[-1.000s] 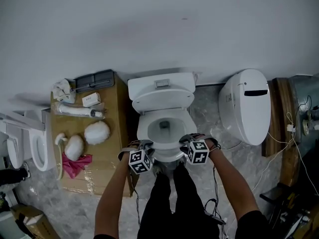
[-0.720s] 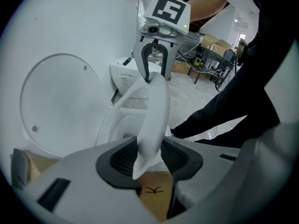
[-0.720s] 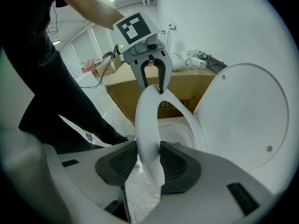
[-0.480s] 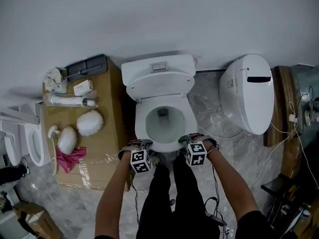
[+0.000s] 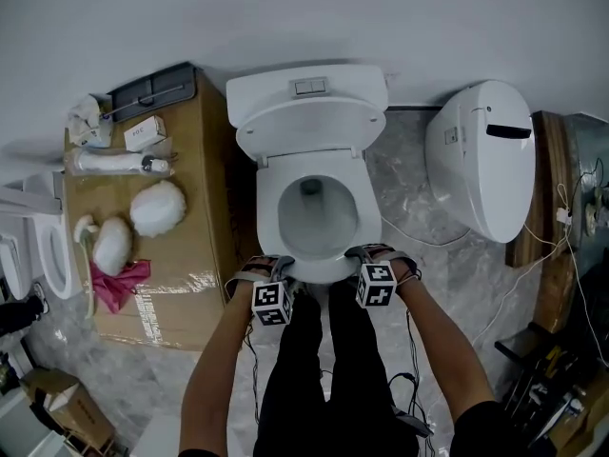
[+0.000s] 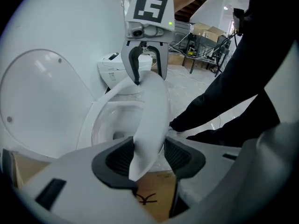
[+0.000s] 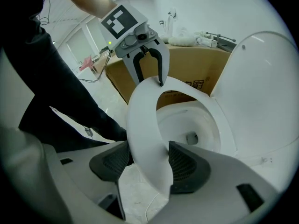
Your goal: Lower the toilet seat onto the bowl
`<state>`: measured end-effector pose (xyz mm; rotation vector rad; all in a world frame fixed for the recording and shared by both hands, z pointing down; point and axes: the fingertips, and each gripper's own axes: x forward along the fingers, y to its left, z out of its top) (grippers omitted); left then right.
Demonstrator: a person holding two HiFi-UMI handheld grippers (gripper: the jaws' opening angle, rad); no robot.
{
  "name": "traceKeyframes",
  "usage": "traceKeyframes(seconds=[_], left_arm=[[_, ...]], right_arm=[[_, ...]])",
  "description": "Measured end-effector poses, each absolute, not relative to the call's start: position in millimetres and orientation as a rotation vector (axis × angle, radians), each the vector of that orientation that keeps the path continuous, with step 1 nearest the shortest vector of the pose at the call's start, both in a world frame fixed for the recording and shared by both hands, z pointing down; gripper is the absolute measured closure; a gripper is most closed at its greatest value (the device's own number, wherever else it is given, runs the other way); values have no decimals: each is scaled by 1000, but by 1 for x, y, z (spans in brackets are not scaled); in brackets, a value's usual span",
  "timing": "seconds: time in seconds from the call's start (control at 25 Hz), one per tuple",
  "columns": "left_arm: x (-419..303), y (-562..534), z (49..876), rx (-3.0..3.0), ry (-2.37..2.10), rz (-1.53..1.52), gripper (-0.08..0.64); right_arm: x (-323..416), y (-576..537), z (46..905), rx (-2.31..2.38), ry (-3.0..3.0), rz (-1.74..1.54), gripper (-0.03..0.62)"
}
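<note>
The white toilet seat (image 5: 269, 219) lies flat on the bowl (image 5: 314, 267), and the lid (image 5: 309, 127) stands up against the tank (image 5: 306, 86). My left gripper (image 5: 278, 272) is at the seat's front left and my right gripper (image 5: 362, 261) at its front right. In the left gripper view the seat rim (image 6: 154, 106) runs between my left gripper's (image 6: 148, 155) opening jaws, with a gap at one pad. The right gripper view shows the rim (image 7: 142, 120) between my right gripper's (image 7: 148, 162) jaws, which are also opening and loose.
A cardboard box (image 5: 181, 227) stands left of the toilet with white bundles (image 5: 157, 208), a pink cloth (image 5: 116, 284) and small items on it. Another white toilet unit (image 5: 485, 160) lies to the right with cables on the floor. The person's legs (image 5: 314, 369) stand before the bowl.
The seat's front edge has come down with both grippers and now looks flat on the bowl. The toilet sits larger and higher in the head view.
</note>
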<state>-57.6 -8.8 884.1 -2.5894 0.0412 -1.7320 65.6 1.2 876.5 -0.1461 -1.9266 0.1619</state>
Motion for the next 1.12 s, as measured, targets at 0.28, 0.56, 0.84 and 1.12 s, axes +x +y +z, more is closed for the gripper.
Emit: traceKeyframes(seconds=[0.28, 0.56, 0.84, 1.12], left_arm=[[-56, 12, 921, -2601, 93, -1740, 341], [-55, 24, 951, -2626, 152, -1749, 333], [-54, 34, 982, -2620, 108, -1785, 325], [-55, 39, 1009, -2617, 96, -1797, 325]], right_arm=[[67, 19, 924, -77, -1890, 78, 301], [70, 28, 960, 51, -1865, 99, 278], [70, 36, 995, 61, -1830, 94, 261], [70, 39, 1030, 11, -1800, 85, 235]])
